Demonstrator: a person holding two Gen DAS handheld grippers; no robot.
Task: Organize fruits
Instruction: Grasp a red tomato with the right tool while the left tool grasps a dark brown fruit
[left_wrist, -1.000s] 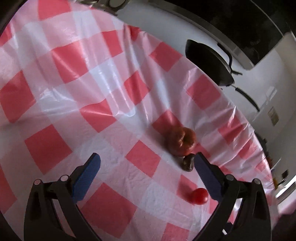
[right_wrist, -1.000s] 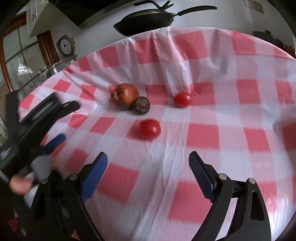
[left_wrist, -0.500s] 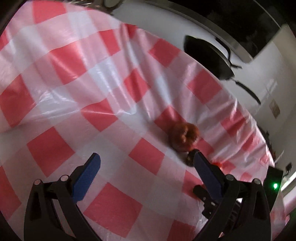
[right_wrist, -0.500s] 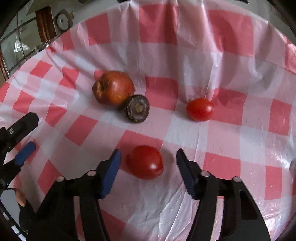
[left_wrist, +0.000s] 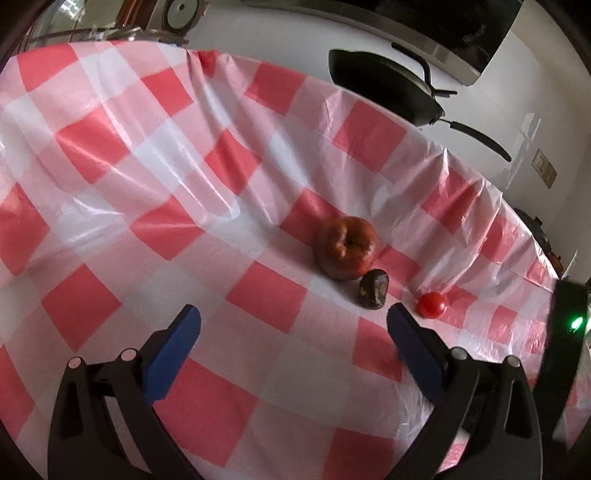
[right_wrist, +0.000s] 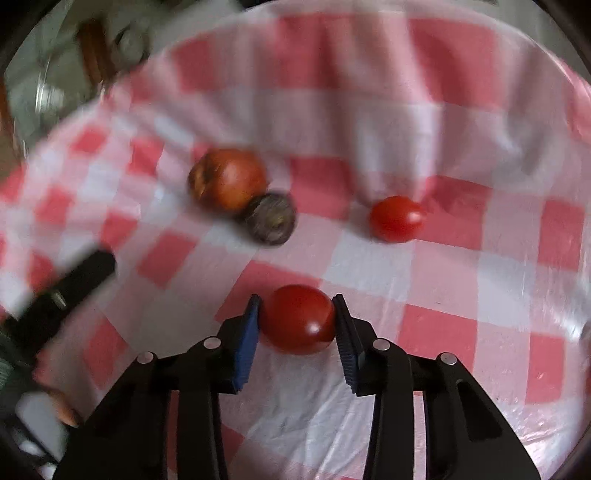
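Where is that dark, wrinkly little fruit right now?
In the right wrist view the dark fruit sits left of centre on the checked tablecloth, touching the apple, left of the small tomato.

tablecloth (left_wrist: 155, 206): glossy plastic (creased) | tomato (right_wrist: 297, 319): smooth, shiny

The left hand-held gripper (left_wrist: 293, 321) is matte black plastic with two angular, open-framed fingers, each cut with a slot-shaped window. Blue pads (left_wrist: 170, 352) with a ribbed face line the inner sides of the tips. Round silver pivot pins sit on each finger, two per side, one pair tinted pinkish.

The right hand-held gripper (right_wrist: 296, 319) has the same build: black skeletal fingers, silver round-headed pins, slotted cut-outs and blue serrated pads (right_wrist: 246, 341).

In the left wrist view a black housing at the right edge carries a small lit green light. At the lower left of the right wrist view, a blurred bit of skin shows beside a black body.
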